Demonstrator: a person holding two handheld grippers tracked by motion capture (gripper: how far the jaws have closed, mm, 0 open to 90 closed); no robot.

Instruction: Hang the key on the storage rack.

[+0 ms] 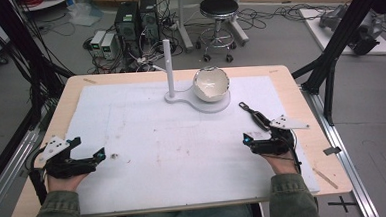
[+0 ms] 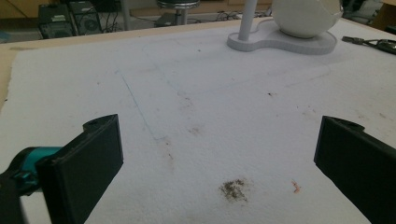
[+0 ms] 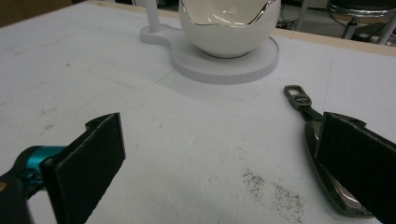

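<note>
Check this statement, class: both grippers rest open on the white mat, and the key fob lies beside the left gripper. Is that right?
One detail is wrong. The key fob lies beside the right gripper, not the left gripper; the high view shows this. Both grippers do rest open on the white mat.

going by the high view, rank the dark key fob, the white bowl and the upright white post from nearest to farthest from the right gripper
1. Dark key fob: on the mat just beyond the right gripper, beside its grey plate.
2. White bowl: farther back, on the round end of the white stand.
3. Upright white post: farthest, left of the bowl.
</note>
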